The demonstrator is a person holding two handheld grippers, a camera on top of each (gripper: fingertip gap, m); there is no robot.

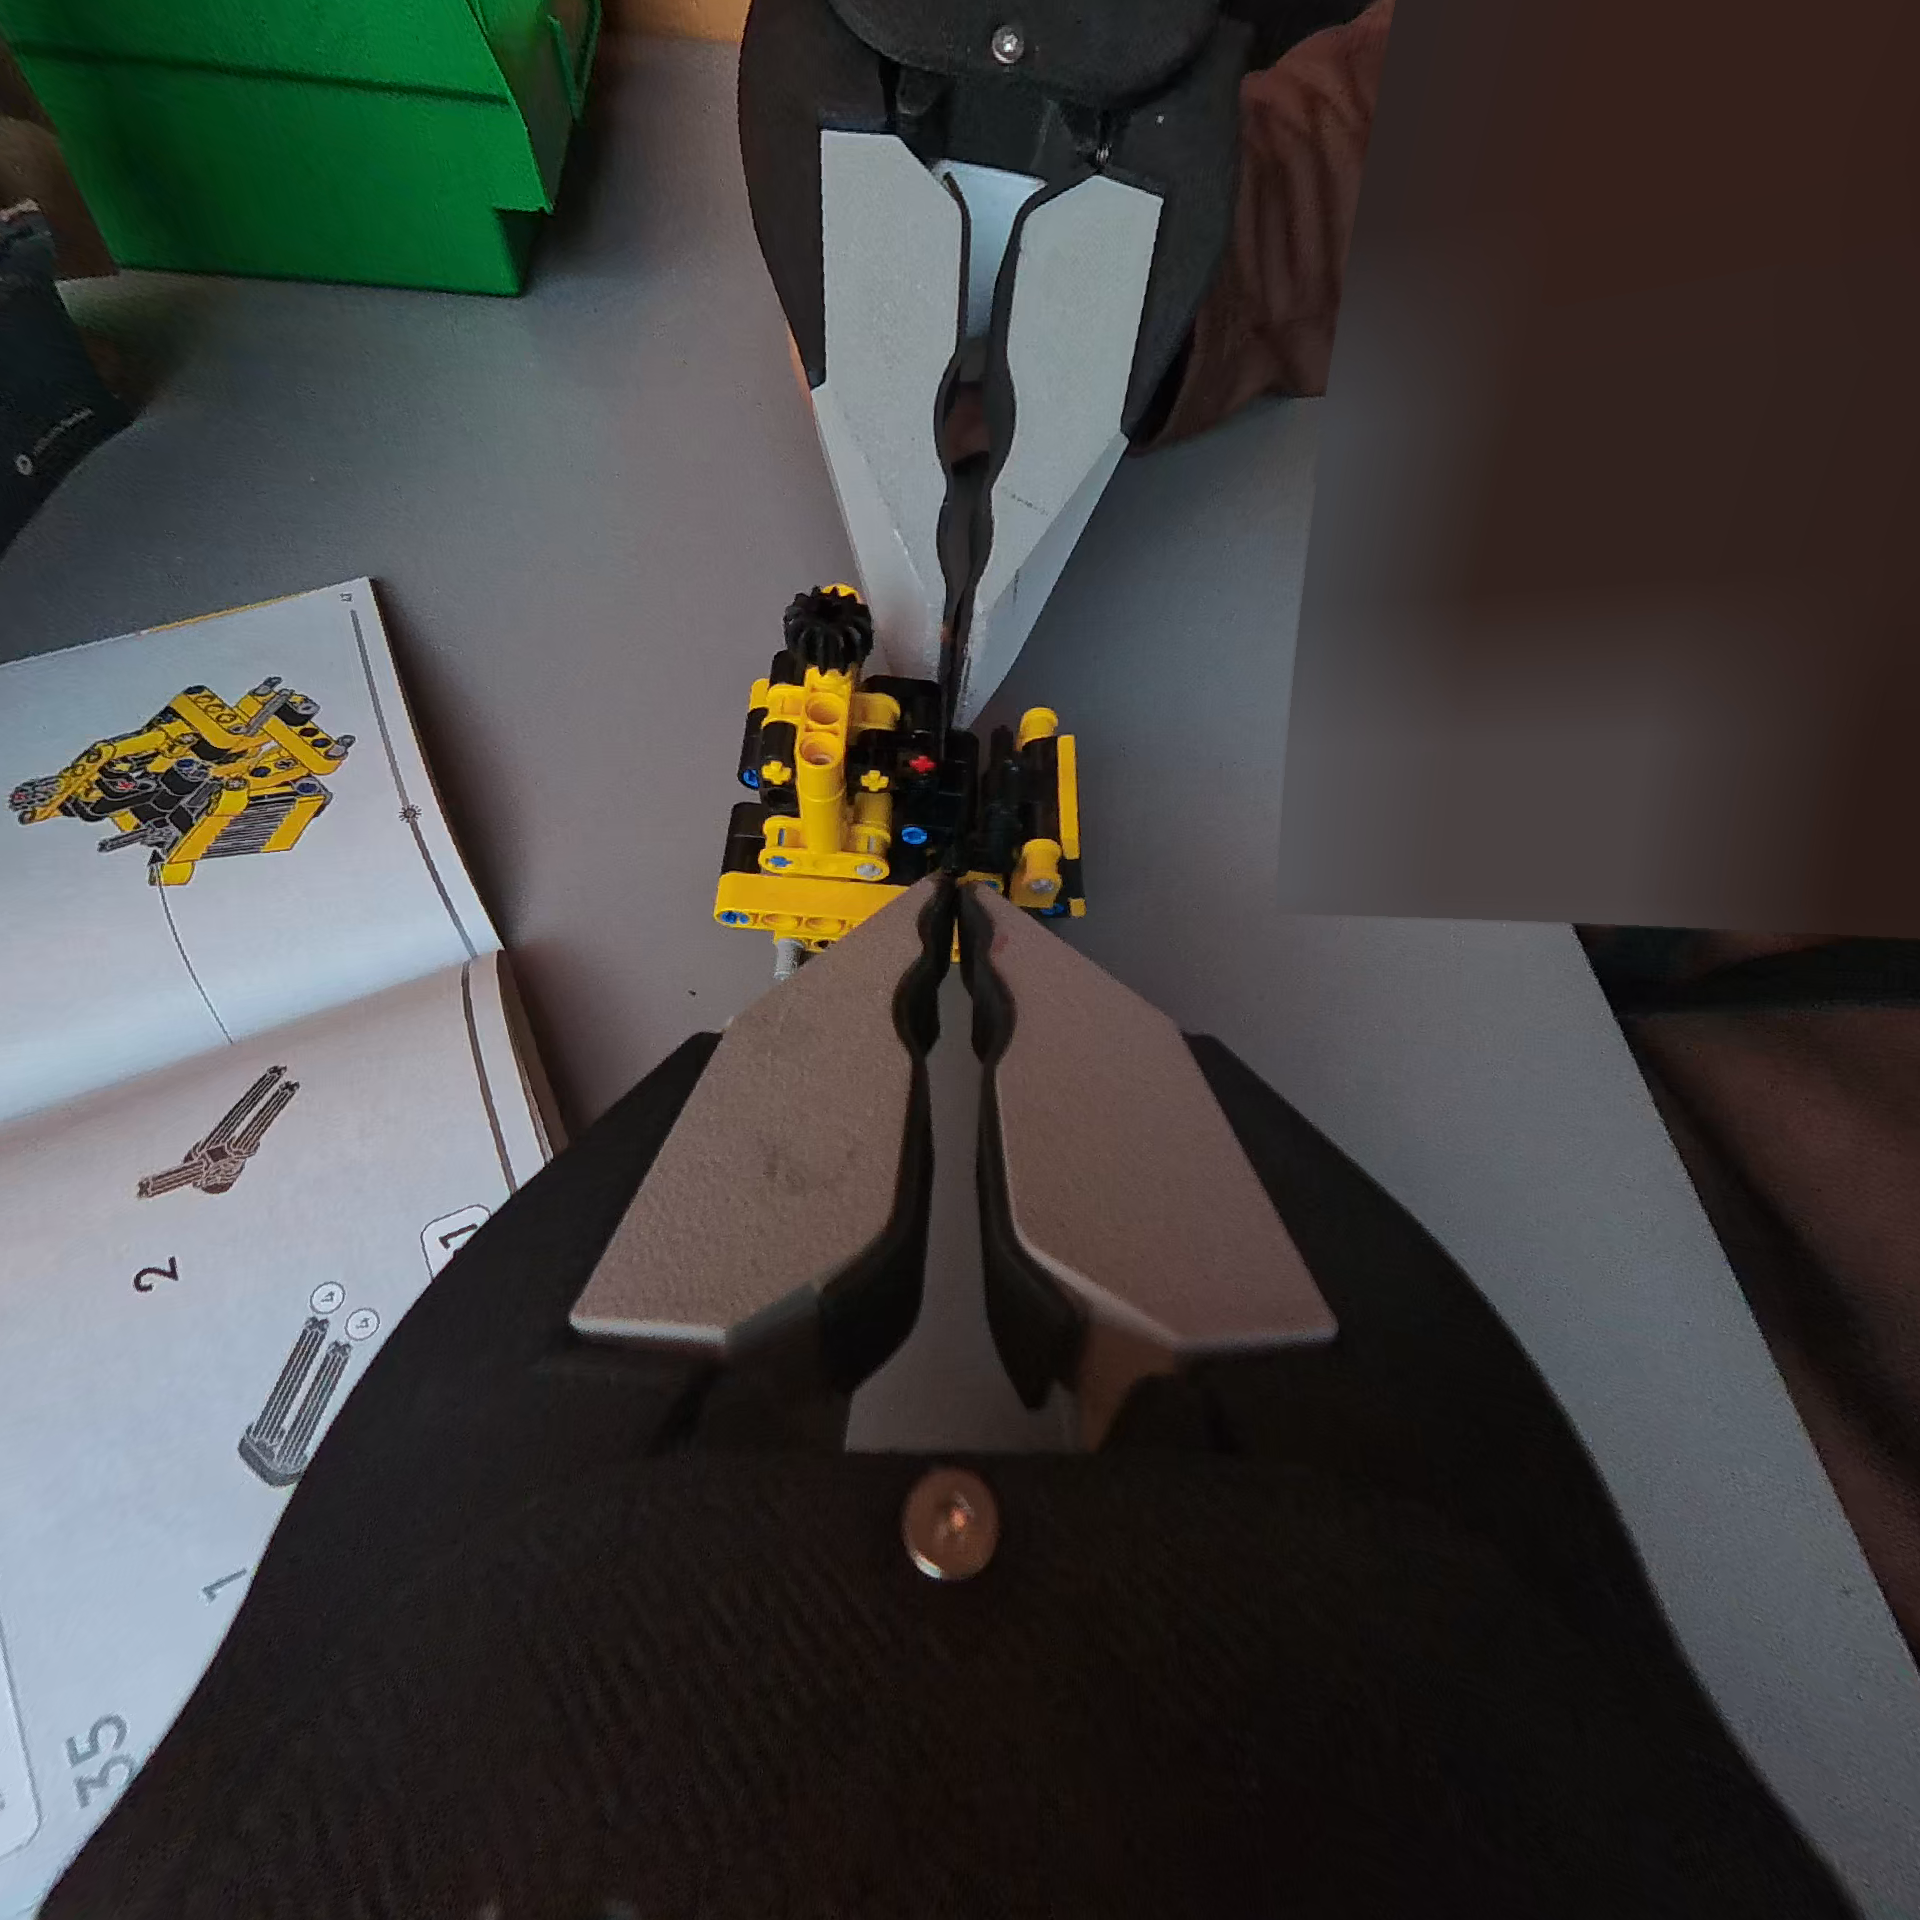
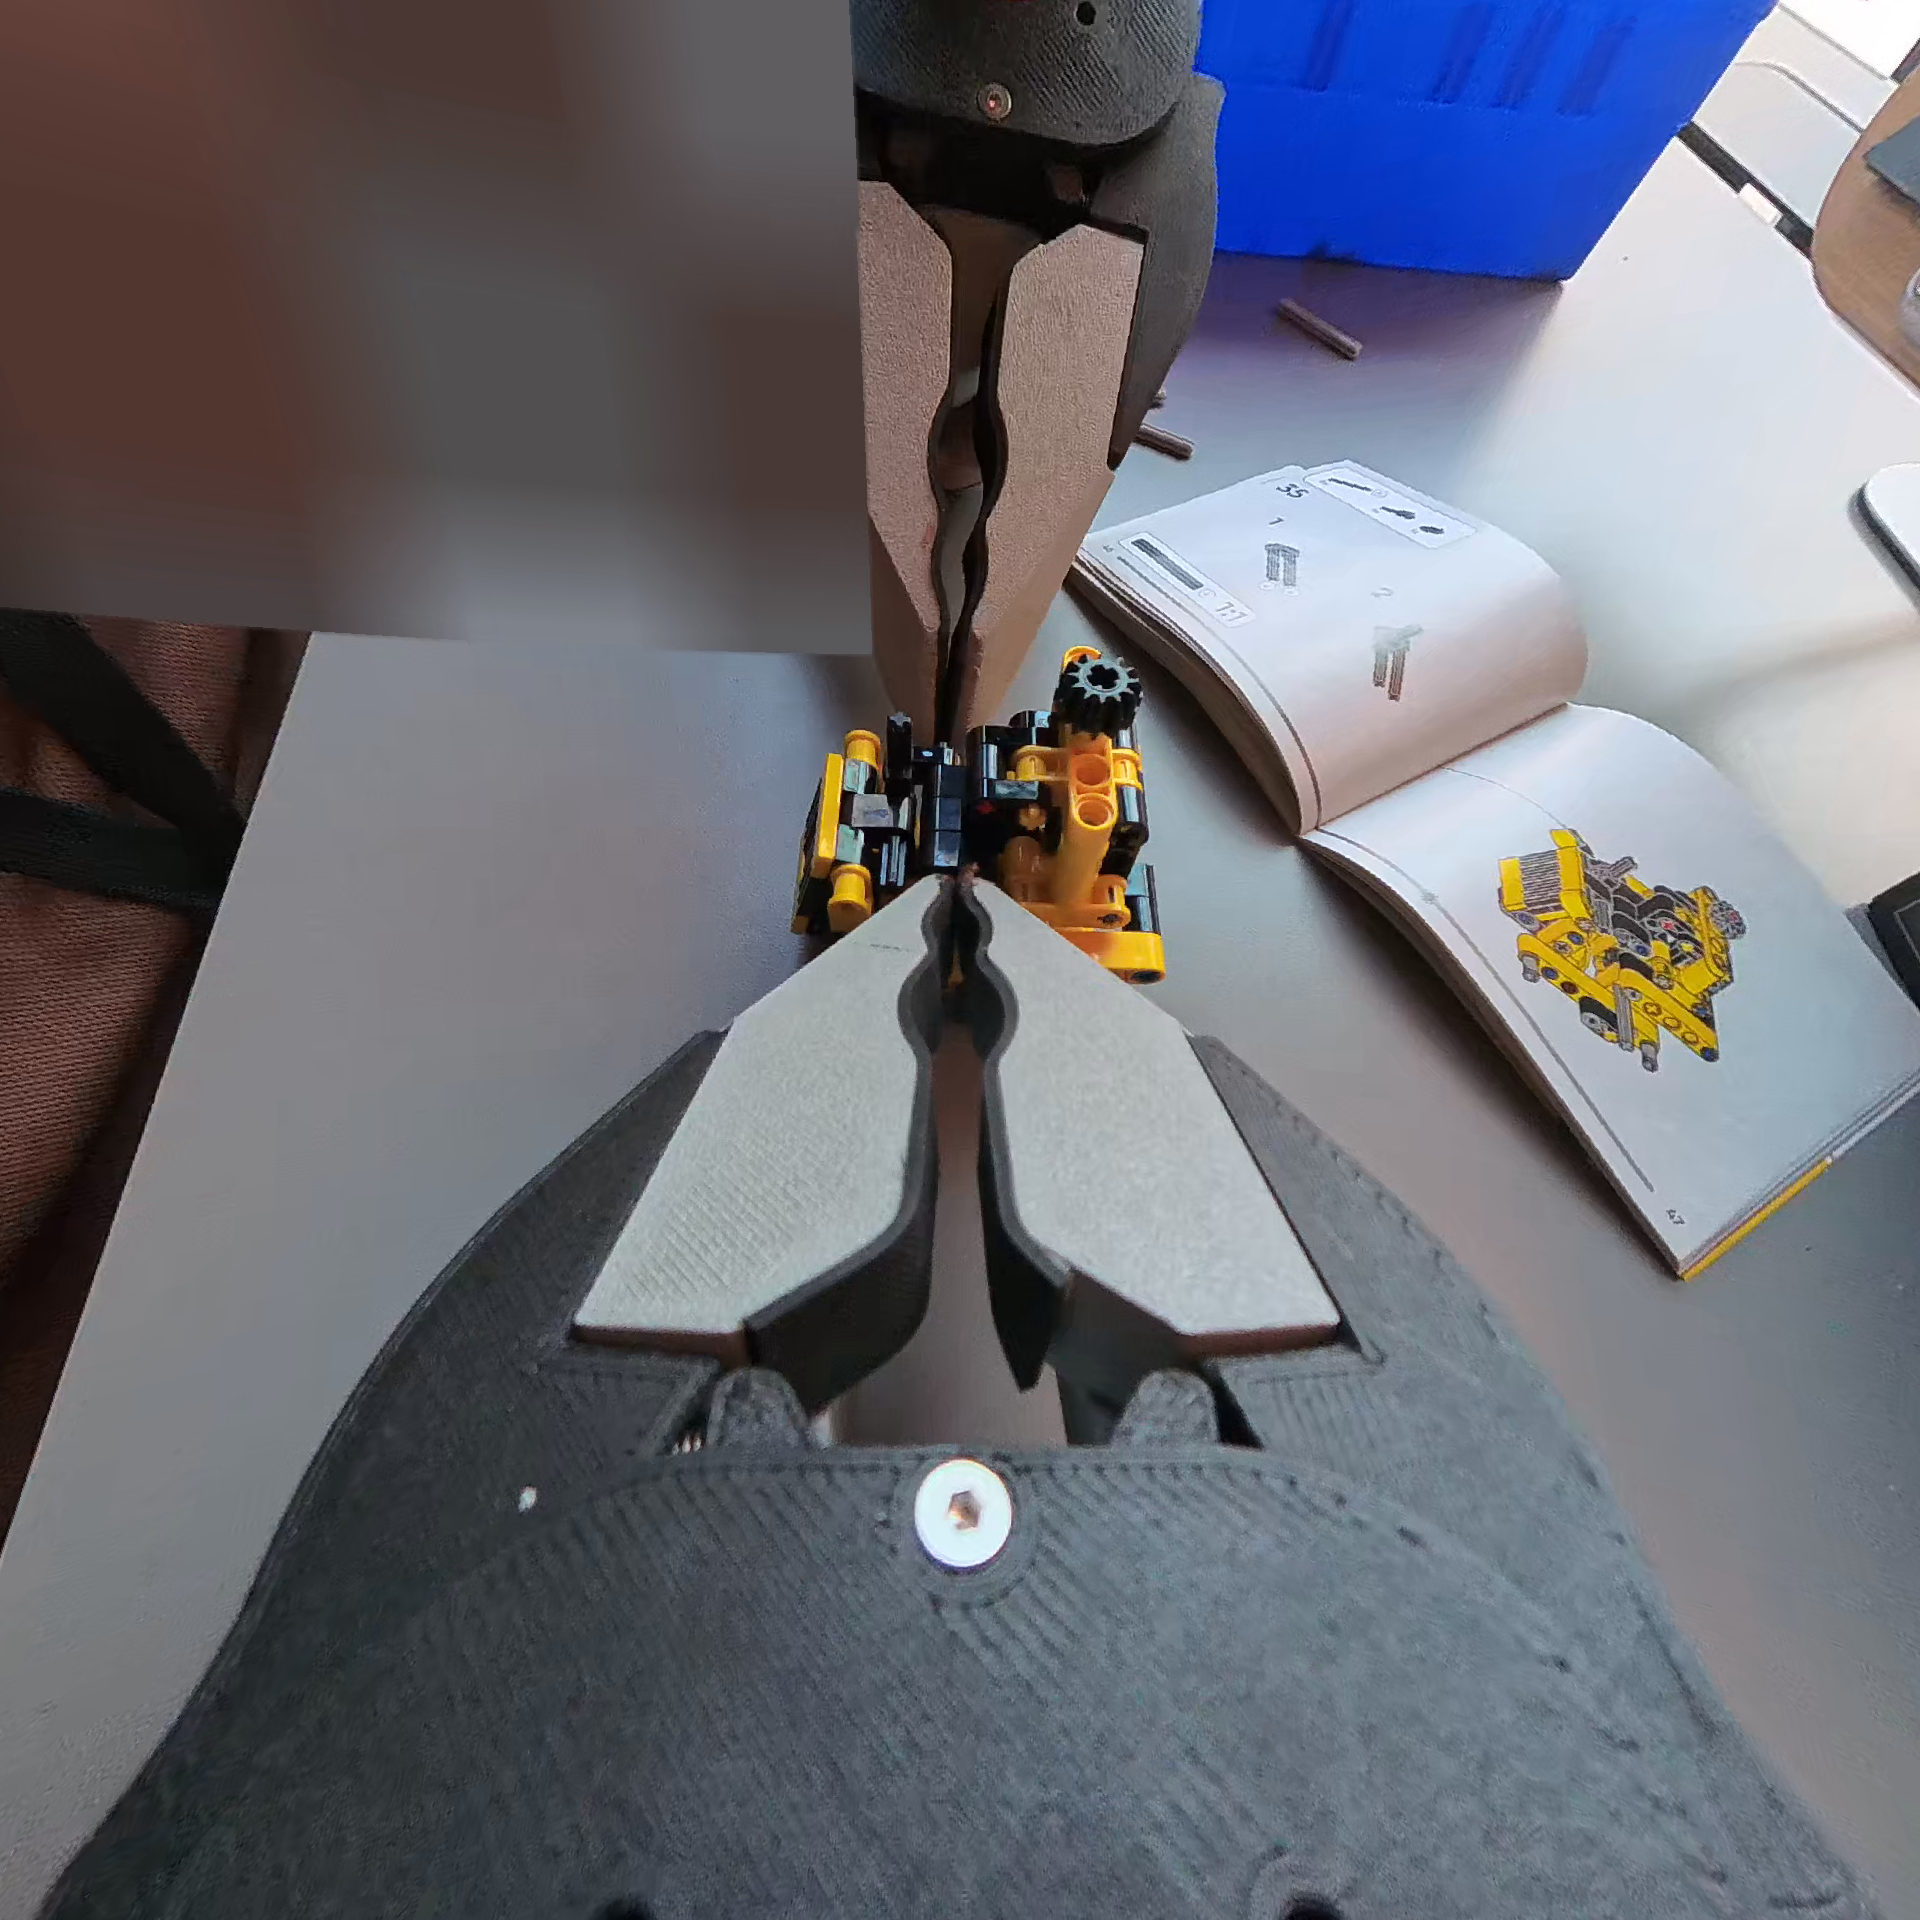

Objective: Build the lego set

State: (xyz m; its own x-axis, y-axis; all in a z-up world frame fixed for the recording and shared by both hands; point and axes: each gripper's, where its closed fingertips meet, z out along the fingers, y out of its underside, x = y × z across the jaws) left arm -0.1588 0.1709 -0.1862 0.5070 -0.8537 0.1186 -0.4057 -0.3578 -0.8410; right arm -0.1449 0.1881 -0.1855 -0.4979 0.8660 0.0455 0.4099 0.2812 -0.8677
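Pinching from opposite ends, the left claw point(image 1: 951, 894) and the right claw point(image 2: 954, 894) both meet the small yellow-and-black lego assembly point(image 1: 894, 790) with their tips drawn together; each looks clenched on a thin part of the model, though exactly which part is hidden behind the tips. The likely trouble is a twist or uneven squeeze: with such narrow holds, one side could slip off, or a loosely seated pin or beam could pop free and the model drop onto the grey surface point(image 1: 582, 499). The assembly sits between the two claws near the surface edge, beside the open instruction booklet point(image 1: 208, 935). It is compact, built of yellow beams and black connectors, with blue pin ends, a red axle end and a black toothed gear point(image 1: 826, 623) at one corner.
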